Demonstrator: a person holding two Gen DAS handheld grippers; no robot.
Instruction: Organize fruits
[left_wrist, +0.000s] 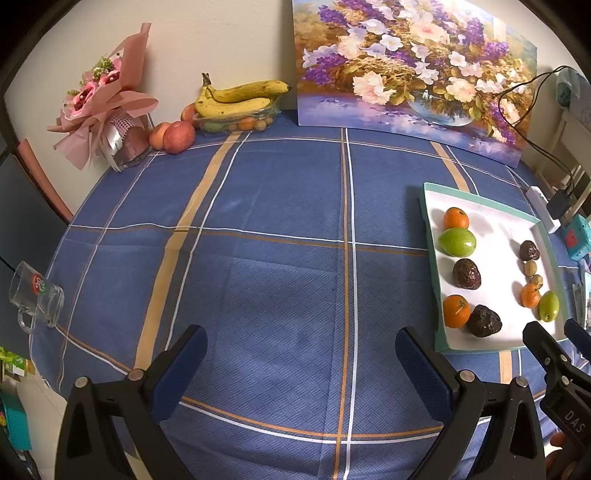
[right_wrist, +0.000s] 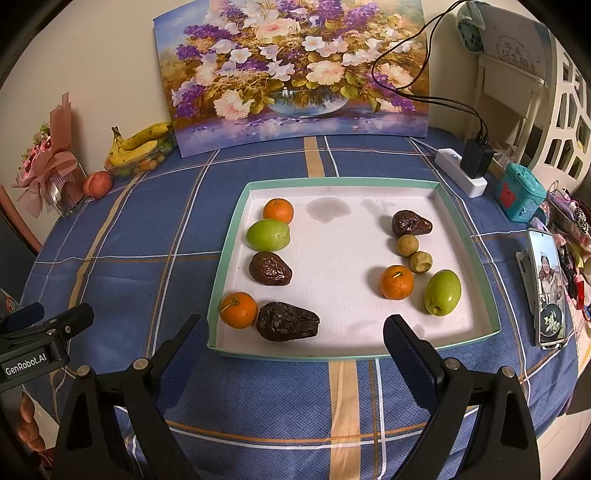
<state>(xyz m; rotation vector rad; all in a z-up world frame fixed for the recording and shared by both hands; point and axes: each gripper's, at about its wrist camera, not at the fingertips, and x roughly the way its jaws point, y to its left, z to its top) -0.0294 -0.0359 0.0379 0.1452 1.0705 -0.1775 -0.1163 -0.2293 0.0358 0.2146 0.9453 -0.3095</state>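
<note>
Nearest to us, our right gripper (right_wrist: 295, 334) hangs over the near rim of the tray (right_wrist: 354, 357), its fingers spread wide with nothing between them. Our left gripper (left_wrist: 301, 349) sits over the bare blue plaid tablecloth (left_wrist: 280, 206), fingers likewise wide apart and empty, well to the left of the tray.

We see the fruit lying in two groups inside the white, teal-edged tray. Down the left side run a mandarin (right_wrist: 278, 211), a green fruit (right_wrist: 268, 235), a dark wrinkled date (right_wrist: 270, 269), then a second mandarin (right_wrist: 238, 310) touching a larger date (right_wrist: 287, 321) at the near corner. On the right side lie another date (right_wrist: 410, 223), two small brown longans (right_wrist: 407, 245) just beside it, a third mandarin (right_wrist: 397, 282) and a second green fruit (right_wrist: 443, 292).

Against the wall stand a flower painting (right_wrist: 295, 74), a dish of bananas (left_wrist: 236, 98), apples (left_wrist: 179, 136) and a pink bouquet (left_wrist: 103, 99). A glass mug (left_wrist: 35, 297) lies on its side at the left edge; a phone (right_wrist: 546, 288) lies right of the tray.
</note>
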